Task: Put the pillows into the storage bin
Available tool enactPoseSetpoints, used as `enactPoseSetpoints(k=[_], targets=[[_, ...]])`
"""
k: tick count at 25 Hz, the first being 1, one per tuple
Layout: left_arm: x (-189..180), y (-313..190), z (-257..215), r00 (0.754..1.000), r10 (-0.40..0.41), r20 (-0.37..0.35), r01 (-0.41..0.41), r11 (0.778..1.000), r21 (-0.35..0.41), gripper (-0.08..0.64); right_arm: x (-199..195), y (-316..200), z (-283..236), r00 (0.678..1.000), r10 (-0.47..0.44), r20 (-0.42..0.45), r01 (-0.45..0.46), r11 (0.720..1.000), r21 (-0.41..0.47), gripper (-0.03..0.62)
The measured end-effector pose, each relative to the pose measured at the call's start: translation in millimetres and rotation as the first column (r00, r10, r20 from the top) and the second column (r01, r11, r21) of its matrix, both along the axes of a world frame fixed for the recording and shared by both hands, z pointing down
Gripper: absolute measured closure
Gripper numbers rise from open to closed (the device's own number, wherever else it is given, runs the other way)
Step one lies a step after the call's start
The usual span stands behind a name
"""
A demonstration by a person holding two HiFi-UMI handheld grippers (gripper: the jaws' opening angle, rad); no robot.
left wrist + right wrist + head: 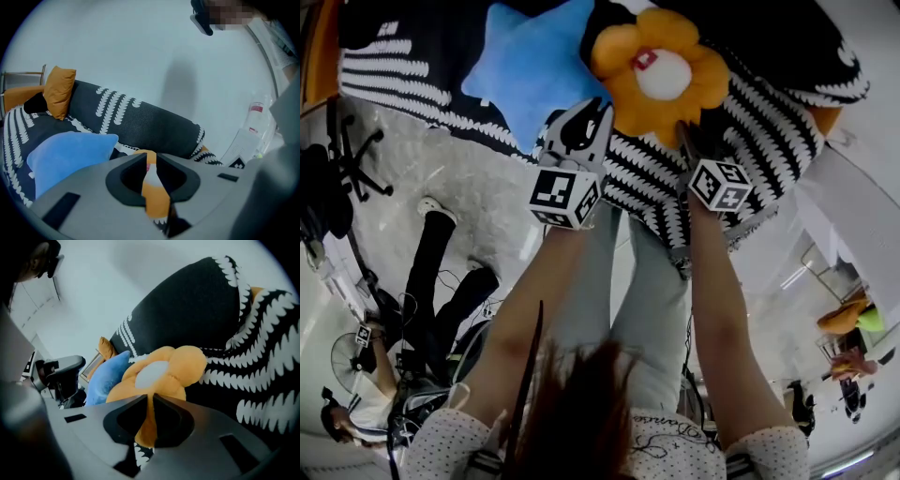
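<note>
**Sofa stock: two pillows and a cushion, one pillow under a double grip**

Item 1. Sofa (769, 112), covered in a black throw with white leaf-pattern stripes, set across the far side of the head view. It bears every pillow listed below.

Item 2. Flower pillow (661, 70), orange with a white centre, on the seat towards the right.
- The left gripper (602, 105) has its fingers pressed almost together on the pillow's left edge. Its own view shows orange and white fabric pinched in the narrow slot.
- The right gripper (680, 129) pinches a near petal. In its own view a fold of orange fabric runs between the fingers.

Item 3. Star pillow (534, 75), blue, on the seat just left of the flower pillow. Neither gripper touches it.

Item 4. Cushion (58, 91), orange, propped against the backrest at the sofa's left end, well apart from the other two.

Clearances.
- The seat's front edge runs just beyond the holder's legs.
- Pale floor (487, 187) lies open to the near left of that edge.
- An office chair (356, 159) and a standing person (431, 272) are further left.
- A white table (853, 225) stands near the sofa's right end.
</note>
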State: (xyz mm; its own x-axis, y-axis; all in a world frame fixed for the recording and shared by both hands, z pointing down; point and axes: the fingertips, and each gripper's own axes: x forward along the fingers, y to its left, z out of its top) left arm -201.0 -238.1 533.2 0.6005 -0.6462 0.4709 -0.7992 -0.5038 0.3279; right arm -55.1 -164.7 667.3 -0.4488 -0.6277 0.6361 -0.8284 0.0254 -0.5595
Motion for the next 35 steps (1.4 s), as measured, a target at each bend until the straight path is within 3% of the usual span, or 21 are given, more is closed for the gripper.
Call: enactPoseSetpoints(k=[9, 15, 20, 23, 26, 31, 35], targets=[[10.0, -8.0, -21.1, 1.0, 0.019, 0.002, -0.019, 0.999, 0.034, 0.503, 16.0, -14.0, -105.1, 0.993, 0.118, 0.0, -0.115, 0.964, 0.24, 0.558], [26.0, 2.7, -43.7, 0.999, 0.045, -0.021, -0.044, 0.998, 0.052, 0.497, 53.4, -10.2, -182.0, 0.977, 0.204, 0.056, -0.21, 0.904, 0.373, 0.561], [31.2, 12.2, -57.6, 0.996, 0.049, -0.07, -0.048, 0.999, 0.023, 0.469, 66.9, -8.3, -241.7, 0.975, 0.218, 0.044, -0.212, 0.851, 0.481, 0.561], [38.9, 26.2, -88.5, 0.988, 0.095, -0.121, -0.094, 0.995, 0.01, 0.451, 68.1, -5.9, -281.6, 0.978, 0.206, 0.026, -0.189, 0.831, 0.523, 0.561], [52.7, 29.6, -127.5, 0.973, 0.176, -0.149, -0.171, 0.984, 0.045, 0.411, 73.5, -12.3, -327.7, 0.98, 0.2, 0.008, -0.167, 0.794, 0.585, 0.561], [71.1, 13.4, -197.9, 0.948, 0.302, -0.098, -0.284, 0.946, 0.158, 0.324, 85.0, -19.6, -414.3, 0.975, 0.218, -0.041, -0.128, 0.704, 0.699, 0.561], [85.8, 29.0, -262.4, 0.91, 0.373, -0.181, -0.343, 0.922, 0.178, 0.293, 102.5, 0.3, -475.6, 0.965, 0.263, -0.02, -0.165, 0.662, 0.731, 0.561]])
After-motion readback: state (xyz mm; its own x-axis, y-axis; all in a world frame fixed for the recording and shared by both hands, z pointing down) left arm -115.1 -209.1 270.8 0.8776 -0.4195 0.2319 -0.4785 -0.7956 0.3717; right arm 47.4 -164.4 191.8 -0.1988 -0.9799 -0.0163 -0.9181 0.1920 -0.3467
